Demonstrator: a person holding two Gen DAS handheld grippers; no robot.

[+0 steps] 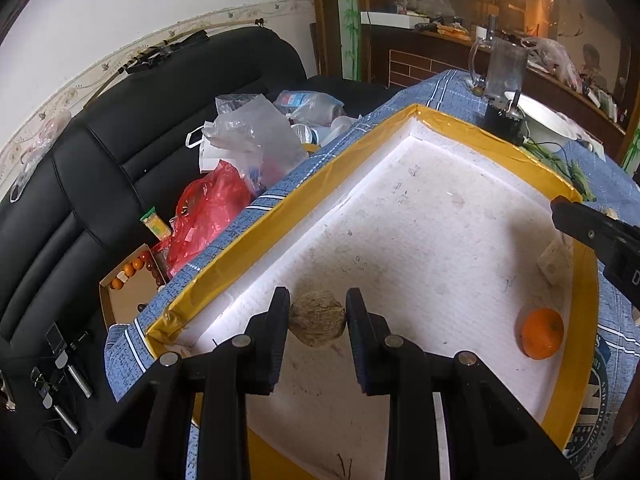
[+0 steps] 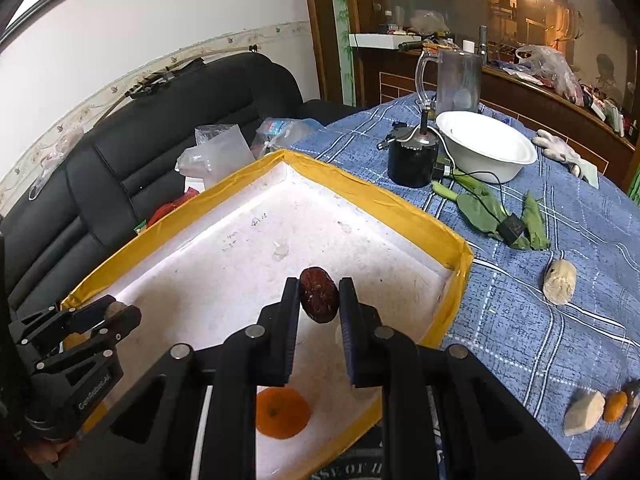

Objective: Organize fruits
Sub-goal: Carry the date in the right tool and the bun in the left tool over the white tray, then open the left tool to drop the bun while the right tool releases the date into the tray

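A white foam tray with a yellow taped rim point(image 1: 460, 122) point(image 2: 380, 196) lies on the blue checked tablecloth. My left gripper point(image 1: 318, 296) is shut on a rough tan walnut-like fruit point(image 1: 318, 326), held just above the tray's near-left part. My right gripper point(image 2: 319, 286) is shut on a dark red date point(image 2: 319, 296) over the tray's right side. An orange mandarin point(image 1: 542, 334) point(image 2: 282, 412) rests on the tray floor, and a pale chunk point(image 1: 556, 266) sits by the right rim. Each gripper shows in the other's view: the right gripper point(image 1: 576, 220) and the left gripper point(image 2: 120, 310).
On the cloth right of the tray lie pale chunks point(image 2: 560, 282) point(image 2: 584, 412) and orange pieces point(image 2: 615, 406). Behind the tray stand a black cylinder point(image 2: 412, 164), a white bowl point(image 2: 486, 146), a glass mug point(image 2: 456, 80) and green leaves point(image 2: 480, 208). A black sofa point(image 1: 120, 140) with plastic bags point(image 1: 248, 132) is at left.
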